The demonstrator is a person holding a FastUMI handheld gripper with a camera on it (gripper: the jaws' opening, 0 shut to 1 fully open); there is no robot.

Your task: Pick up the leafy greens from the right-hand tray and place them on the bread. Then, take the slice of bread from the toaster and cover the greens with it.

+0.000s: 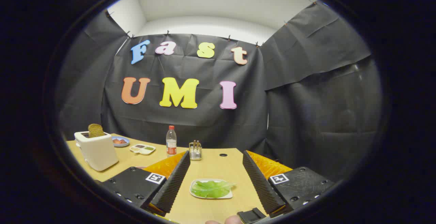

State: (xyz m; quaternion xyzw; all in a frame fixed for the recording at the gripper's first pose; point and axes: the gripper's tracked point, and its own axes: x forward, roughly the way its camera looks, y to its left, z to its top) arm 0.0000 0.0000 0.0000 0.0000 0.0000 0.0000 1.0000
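Observation:
A green leaf of lettuce (pixel 211 188) lies on a small white tray (pixel 229 194) on the wooden table, between my two fingers and low in the gap. My gripper (pixel 216 156) is open, its fingers spread wide on either side of the tray, touching nothing. Far off to the left stands a white toaster (pixel 97 150) with a brown slice of bread (pixel 95 130) sticking up out of its slot.
Behind the toaster sits a blue plate (pixel 121 141) with red food. A white divided dish (pixel 143 148), a clear bottle with a red cap (pixel 171 141) and a small metal rack (pixel 195 150) stand along the table's far edge. A fingertip (pixel 235 220) shows below.

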